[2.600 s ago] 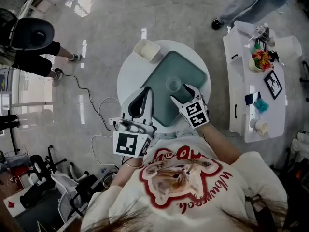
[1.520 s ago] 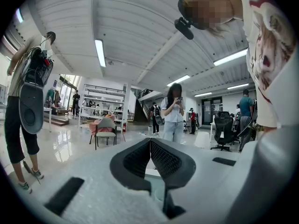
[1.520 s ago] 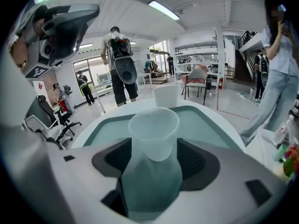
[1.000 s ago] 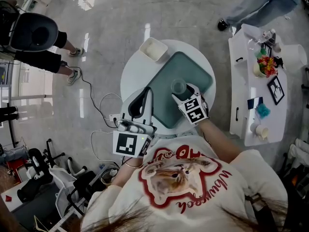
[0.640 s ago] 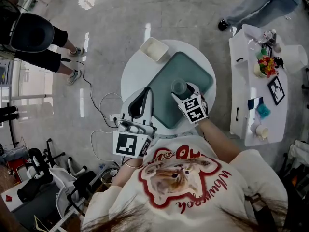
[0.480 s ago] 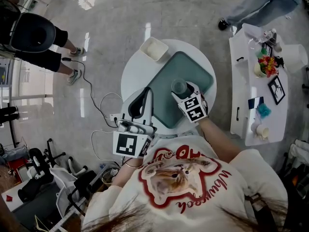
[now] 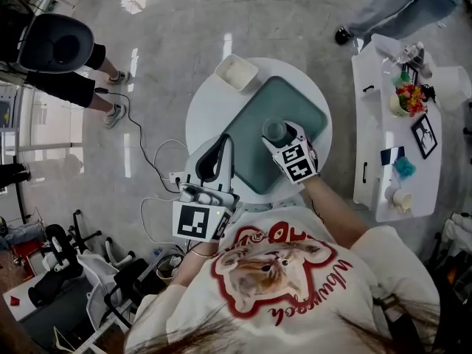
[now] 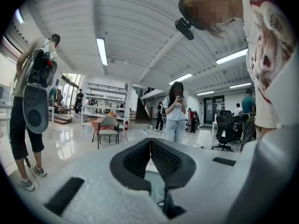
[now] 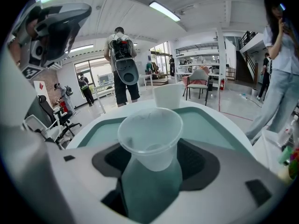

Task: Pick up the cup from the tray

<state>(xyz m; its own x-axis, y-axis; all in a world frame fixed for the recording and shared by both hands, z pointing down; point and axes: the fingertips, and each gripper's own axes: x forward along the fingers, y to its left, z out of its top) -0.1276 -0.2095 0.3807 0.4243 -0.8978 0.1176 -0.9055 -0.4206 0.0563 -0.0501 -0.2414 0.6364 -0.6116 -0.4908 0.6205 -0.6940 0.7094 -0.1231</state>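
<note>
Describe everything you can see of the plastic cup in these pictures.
The cup is clear, thin-looking plastic, tapering from a wide rolled rim to a narrower base, and it looks empty. It stands upright, mouth up, over the green tray. The right gripper is closed on its lower body, with one dark padded jaw on each side. Whether its base touches the tray cannot be told.

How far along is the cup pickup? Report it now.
Done: the right tool is shut on the clear plastic cup. In hand: the lift off the green tray; whether the cup's base is clear of it, I cannot tell. Left: raising it fully away. The left tool is shut and empty.
</note>
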